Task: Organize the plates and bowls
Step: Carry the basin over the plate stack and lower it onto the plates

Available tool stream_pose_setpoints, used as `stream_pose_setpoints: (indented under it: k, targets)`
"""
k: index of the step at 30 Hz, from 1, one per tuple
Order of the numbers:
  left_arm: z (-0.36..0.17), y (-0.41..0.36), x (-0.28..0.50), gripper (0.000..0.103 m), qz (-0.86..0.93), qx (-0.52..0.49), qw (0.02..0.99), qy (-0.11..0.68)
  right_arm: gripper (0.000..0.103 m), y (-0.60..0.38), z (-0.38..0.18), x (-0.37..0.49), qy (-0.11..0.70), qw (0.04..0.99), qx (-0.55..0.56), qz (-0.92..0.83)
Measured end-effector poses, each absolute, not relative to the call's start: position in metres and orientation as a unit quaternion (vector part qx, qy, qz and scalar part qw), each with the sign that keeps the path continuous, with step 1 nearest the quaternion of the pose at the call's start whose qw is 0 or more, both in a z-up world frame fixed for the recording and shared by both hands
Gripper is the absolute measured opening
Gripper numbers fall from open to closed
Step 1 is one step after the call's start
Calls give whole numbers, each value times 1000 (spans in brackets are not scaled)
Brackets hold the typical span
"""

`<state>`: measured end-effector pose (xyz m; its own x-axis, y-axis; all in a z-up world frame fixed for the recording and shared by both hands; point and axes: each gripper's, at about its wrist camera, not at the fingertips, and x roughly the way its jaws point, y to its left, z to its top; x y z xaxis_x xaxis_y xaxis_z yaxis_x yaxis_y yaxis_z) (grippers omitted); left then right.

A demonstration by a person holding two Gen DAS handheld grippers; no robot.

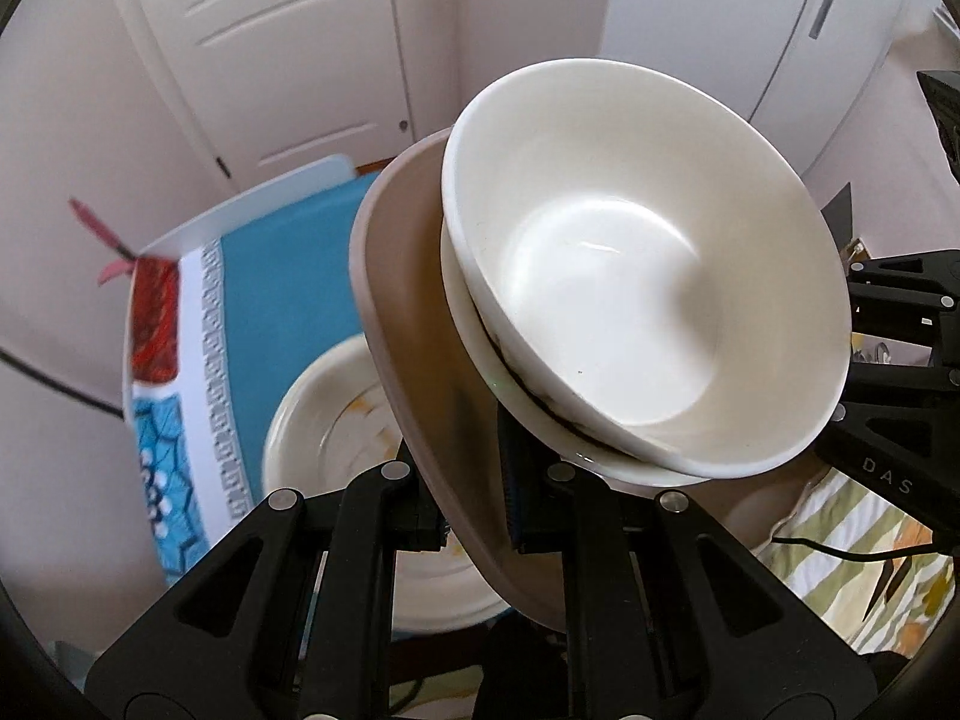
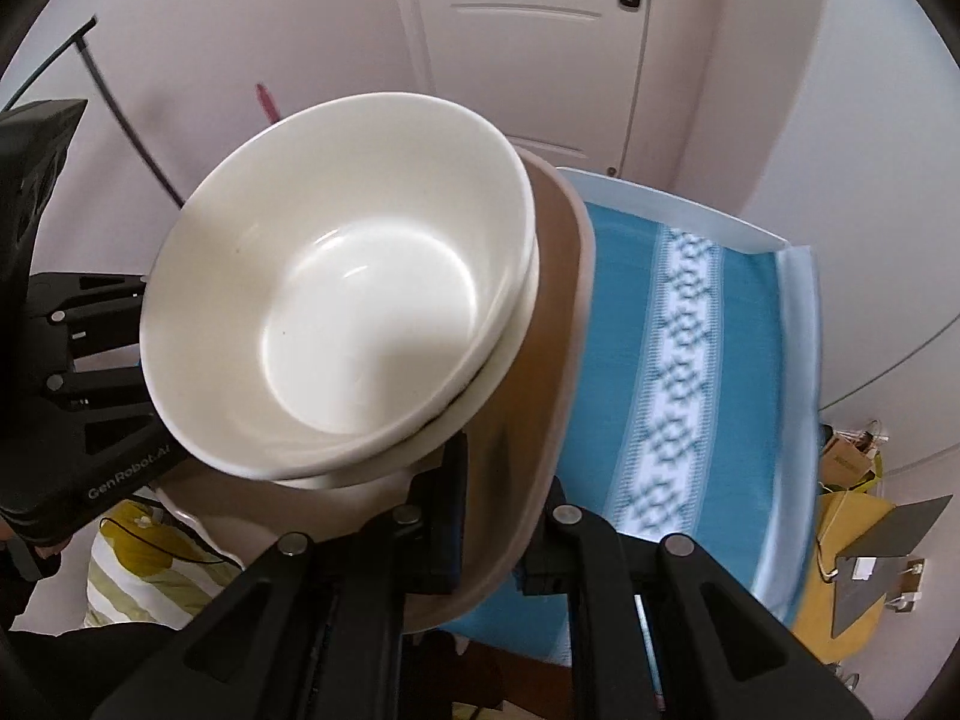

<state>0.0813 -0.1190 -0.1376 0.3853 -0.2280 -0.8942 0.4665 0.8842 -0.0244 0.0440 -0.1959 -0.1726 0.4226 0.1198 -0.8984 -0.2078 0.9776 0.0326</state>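
Note:
A taupe plate [image 1: 408,300] [image 2: 543,396] hangs tilted in the air and carries two nested white bowls [image 1: 630,300] [image 2: 360,312]. My left gripper [image 1: 474,504] is shut on the plate's rim, one finger on each face. On the opposite rim my right gripper [image 2: 495,522] is shut the same way. Each gripper also shows in the other's view: the right gripper [image 1: 900,360] at the right edge, the left gripper [image 2: 78,360] at the left edge. Below, a cream plate [image 1: 324,438] with brownish marks lies on the blue tablecloth [image 1: 288,276] [image 2: 690,360].
The table's white edge [image 1: 270,192] sits close to a white door [image 1: 270,60] and pink walls. A striped green-and-white fabric [image 1: 840,540] lies low on the right. On the floor past the table stand a yellow bag [image 2: 864,516] and a grey board [image 2: 870,564].

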Motion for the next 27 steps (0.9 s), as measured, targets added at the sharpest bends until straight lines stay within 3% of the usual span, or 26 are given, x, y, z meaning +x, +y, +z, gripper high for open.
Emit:
stream_pose_setpoints:
  k: [14,27]
  targets:
    - [-208,-21,81,9,-187,87,808,552,11,-99,-231,40,552,825,-41,117]
    - [-234,-10,94,8,-198,73,805,554,11,-83,-257,47,553,827,-34,95]
